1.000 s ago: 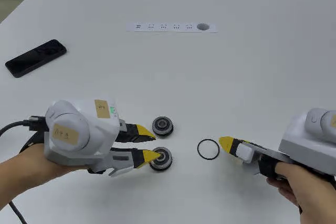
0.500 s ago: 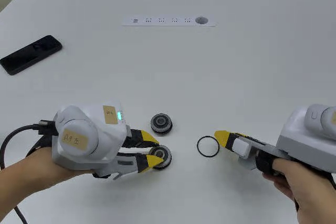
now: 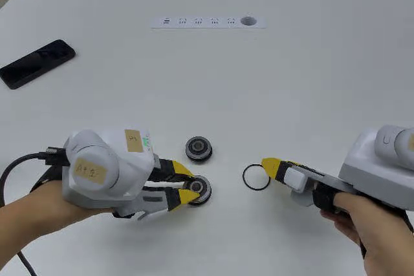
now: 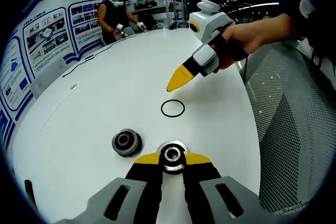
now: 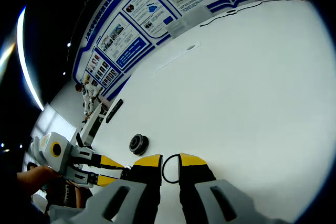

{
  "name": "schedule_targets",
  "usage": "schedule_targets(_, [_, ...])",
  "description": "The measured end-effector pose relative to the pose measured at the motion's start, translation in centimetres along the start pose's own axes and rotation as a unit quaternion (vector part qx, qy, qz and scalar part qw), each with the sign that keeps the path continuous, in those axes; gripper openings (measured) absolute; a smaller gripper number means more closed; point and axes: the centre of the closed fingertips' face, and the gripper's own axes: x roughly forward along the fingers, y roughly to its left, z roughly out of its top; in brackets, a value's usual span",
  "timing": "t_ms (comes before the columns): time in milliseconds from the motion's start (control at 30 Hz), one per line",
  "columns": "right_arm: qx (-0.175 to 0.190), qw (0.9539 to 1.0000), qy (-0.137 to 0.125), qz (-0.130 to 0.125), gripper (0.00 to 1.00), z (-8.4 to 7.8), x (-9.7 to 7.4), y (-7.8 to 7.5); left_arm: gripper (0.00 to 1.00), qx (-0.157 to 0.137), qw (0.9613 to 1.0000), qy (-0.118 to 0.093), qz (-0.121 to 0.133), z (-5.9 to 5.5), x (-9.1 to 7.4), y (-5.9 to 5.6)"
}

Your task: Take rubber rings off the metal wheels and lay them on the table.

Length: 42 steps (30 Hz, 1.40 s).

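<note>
L claw [image 3: 187, 183] is clamped on near wheel [image 3: 198, 190], prob. to steady it for stripping. R claw [image 3: 272, 168], jaws slightly apart, holds nothing. Rubber ring [image 3: 256, 178] lies flat on surface [image 3: 291, 95] at its tip. 2nd wheel [image 3: 198, 148] sits just behind.

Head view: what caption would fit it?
Left gripper grips a metal wheel; right gripper points beside a loose rubber ring.

Table [image 3: 291, 95] smooth matt white; loose ring [image 3: 256, 177] black rubber; wheel [image 3: 198, 148] shiny metal hub.
</note>
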Motion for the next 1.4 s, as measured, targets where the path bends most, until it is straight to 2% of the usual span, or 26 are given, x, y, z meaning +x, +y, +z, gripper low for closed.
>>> schedule_targets(200, [0.001,1.0000,-0.001,0.003,0.13,0.0,-0.1,0.2,0.15,0.002,1.0000,0.006,-0.004,-0.2,0.1,-0.1])
schedule_targets(333, [0.001,1.0000,-0.001,0.007,0.13,0.0,-0.1,0.5,0.14,0.001,1.0000,0.003,-0.004,-0.1,0.1,-0.1])
schedule_targets(533, [0.008,0.9996,0.005,0.028,0.13,-0.5,0.0,1.9,0.14,0.013,0.9999,0.003,-0.006,-0.1,0.1,-0.2])
schedule_targets(800, [0.009,0.9961,0.045,0.075,0.13,-2.9,0.8,4.3,0.13,0.025,0.9994,0.018,-0.015,-0.1,0.1,-0.2])
schedule_targets(933, [0.020,0.9932,0.061,0.097,0.18,-3.8,1.0,5.5,0.13,0.028,0.9992,0.021,-0.017,-0.2,0.1,-0.2])
schedule_targets(1000, [0.020,0.9926,0.062,0.103,0.20,-4.1,1.2,5.8,0.13,0.030,0.9992,0.021,-0.018,-0.2,0.1,-0.2])
schedule_targets(1167, [0.046,0.9893,0.072,0.119,0.26,-4.7,1.6,6.7,0.13,0.033,0.9990,0.023,-0.021,-0.2,0.2,-0.1])
schedule_targets(1400, [0.053,0.9869,0.087,0.125,0.32,-5.5,2.3,7.4,0.13,0.036,0.9988,0.026,-0.021,-0.2,0.2,-0.1])
